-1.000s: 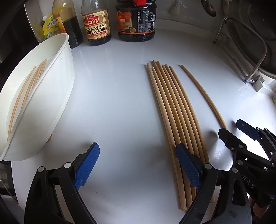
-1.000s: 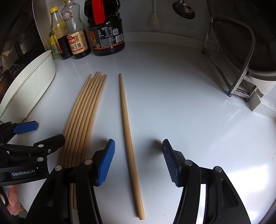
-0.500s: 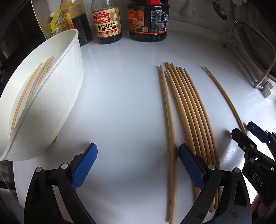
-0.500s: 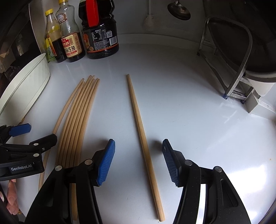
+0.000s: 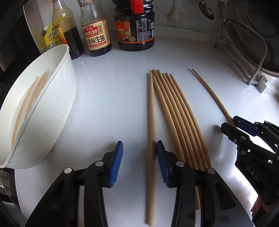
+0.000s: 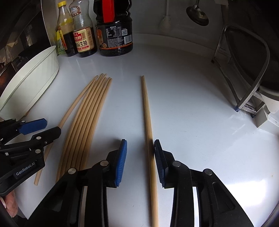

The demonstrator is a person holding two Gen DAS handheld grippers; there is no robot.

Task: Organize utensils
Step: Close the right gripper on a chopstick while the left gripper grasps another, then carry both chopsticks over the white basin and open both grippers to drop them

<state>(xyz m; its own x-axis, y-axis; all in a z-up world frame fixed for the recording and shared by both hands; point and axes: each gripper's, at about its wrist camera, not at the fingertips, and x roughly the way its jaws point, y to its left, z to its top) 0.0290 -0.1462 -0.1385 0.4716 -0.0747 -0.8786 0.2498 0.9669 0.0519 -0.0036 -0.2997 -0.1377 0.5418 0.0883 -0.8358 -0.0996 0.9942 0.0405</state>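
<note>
Several wooden chopsticks point(image 5: 177, 115) lie in a bundle on the white counter point(image 5: 108, 97). One chopstick point(image 5: 151, 132) lies split off at the bundle's left, between the jaws of my left gripper point(image 5: 138, 157), touching the right pad. My left gripper is open, jaws narrowed. A single chopstick point(image 6: 148, 122) lies to the right of the bundle point(image 6: 87, 118), between the jaws of my right gripper point(image 6: 140, 157), close against the right pad. My right gripper is open, jaws narrowed. A white bowl point(image 5: 57, 111) at the left holds several chopsticks point(image 5: 31, 99).
Sauce bottles point(image 5: 97, 29) and a dark jar point(image 5: 136, 29) stand at the back by the wall. A metal rack point(image 5: 244, 48) stands at the right, also in the right wrist view point(image 6: 244, 69). A ladle point(image 6: 197, 14) hangs on the wall.
Both grippers moved forward and narrowed their jaws. The left one pushed one chopstick off the bundle's left side. The right one now straddles the single chopstick.
</note>
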